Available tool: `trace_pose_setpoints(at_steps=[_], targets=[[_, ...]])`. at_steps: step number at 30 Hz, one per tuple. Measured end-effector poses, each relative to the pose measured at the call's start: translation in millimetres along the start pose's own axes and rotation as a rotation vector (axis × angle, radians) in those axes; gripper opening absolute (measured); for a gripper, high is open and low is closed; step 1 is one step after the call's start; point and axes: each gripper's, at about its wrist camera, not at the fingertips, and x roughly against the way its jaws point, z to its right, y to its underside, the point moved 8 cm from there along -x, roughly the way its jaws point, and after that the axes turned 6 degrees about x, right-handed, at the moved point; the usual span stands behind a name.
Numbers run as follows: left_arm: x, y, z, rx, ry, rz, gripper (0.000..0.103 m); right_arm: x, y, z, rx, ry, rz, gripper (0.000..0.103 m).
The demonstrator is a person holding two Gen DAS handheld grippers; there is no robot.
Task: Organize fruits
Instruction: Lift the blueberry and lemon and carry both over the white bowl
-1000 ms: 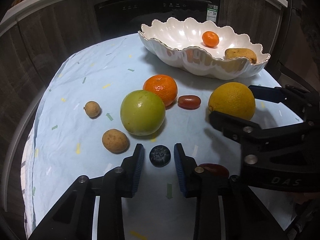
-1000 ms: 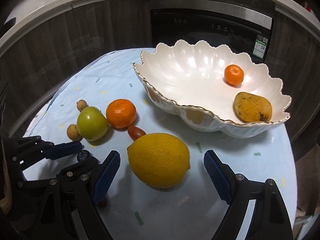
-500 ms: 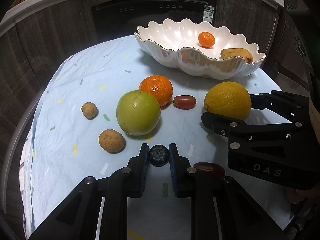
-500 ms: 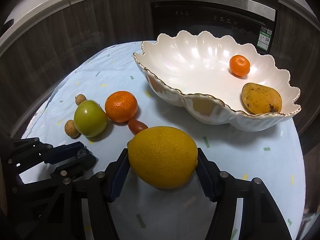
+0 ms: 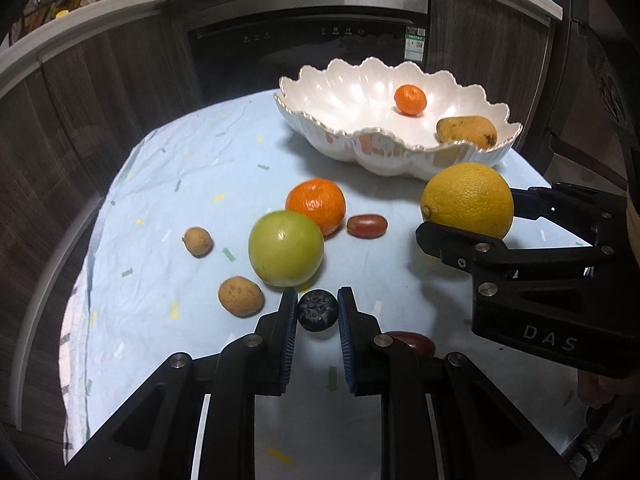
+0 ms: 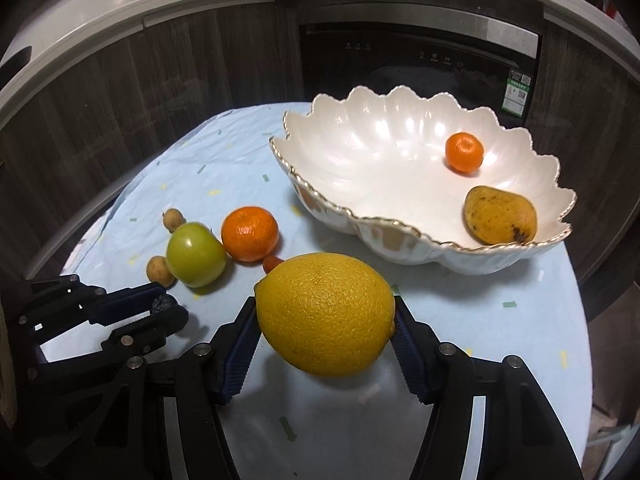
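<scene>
the left gripper (image 5: 317, 312) has its fingers squeezed tight on a little dark berry (image 5: 317, 310), low over the table (image 5: 200, 168). the right gripper (image 6: 325, 334) holds a big yellow lemon (image 6: 325, 314) between its fingers, just in front of the white bowl (image 6: 360, 184).

Black gripper (image 5: 318, 312); blue ribbed pads (image 5: 289, 336); "DAS" lettering

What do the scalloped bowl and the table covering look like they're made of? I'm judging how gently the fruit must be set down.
The scalloped bowl looks like glazed ceramic or porcelain: glossy white with bright highlights and a thin gold rim, so probably hard and chippable. The table covering looks like thin, matte, pale blue cloth or paper sheeting: it is creased and wrinkled, with small printed flecks. Which of the two can't be told.
</scene>
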Motion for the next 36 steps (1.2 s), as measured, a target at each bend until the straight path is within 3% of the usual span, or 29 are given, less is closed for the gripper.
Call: trace_pose_setpoints(at_steps=[21,36], targets=[[40,-45,16,-0.023,0.001,0.103,0.021,49,-23,25,-0.051,0.053,0.095,0.063],[39,-92,28,-0.037,0.021,0.166,0.021,61,-47,58,-0.079,0.108,0.14,0.063]])
